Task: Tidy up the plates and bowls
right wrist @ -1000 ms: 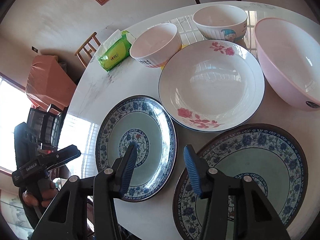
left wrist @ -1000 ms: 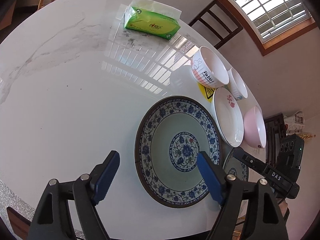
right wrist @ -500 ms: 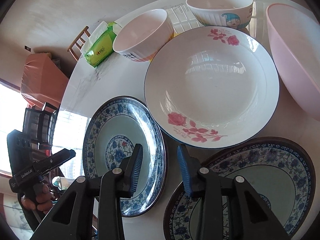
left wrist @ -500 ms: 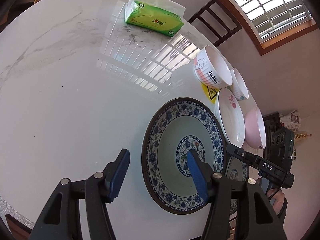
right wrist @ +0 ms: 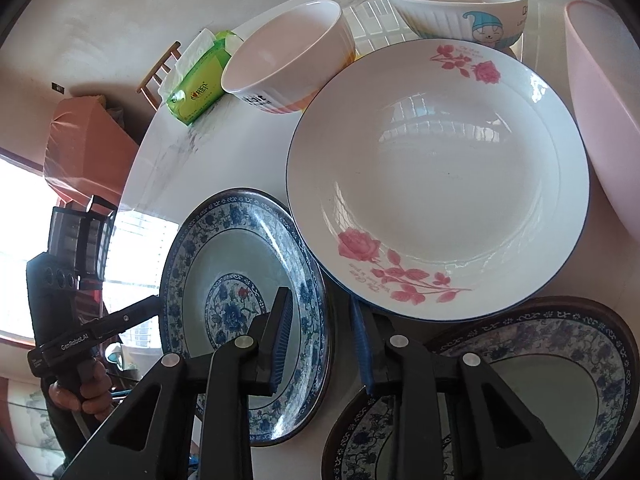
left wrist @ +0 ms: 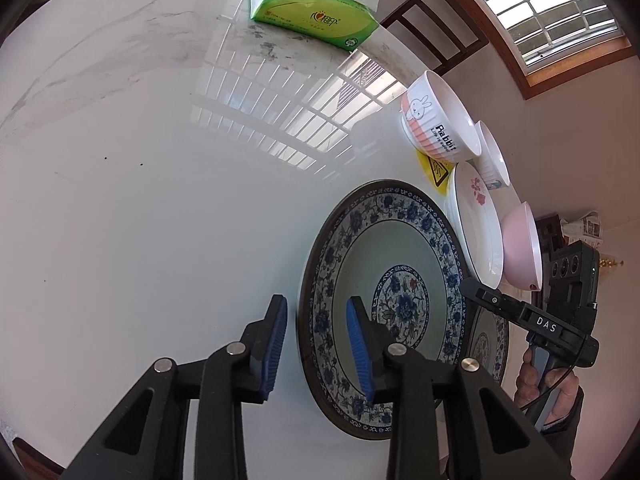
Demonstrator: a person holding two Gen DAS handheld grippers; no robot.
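L gripper (left wrist: 316, 344): jaws part-open, nothing gripped; the near rim of the blue plate (left wrist: 384, 304) is straddled, one pad inside, one outside over the table (left wrist: 140, 200).

R gripper (right wrist: 322, 344): jaws part-open, nothing held; same plate's far rim is bracketed. Rose plate (right wrist: 440, 184) is seen just beyond, a 2nd blue plate (right wrist: 560, 368) to the right, and bowls behind.

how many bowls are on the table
3: the rabbit bowl nearest the tissue pack, the blue-hat cartoon bowl behind the rose plate, the pink bowl at far right.
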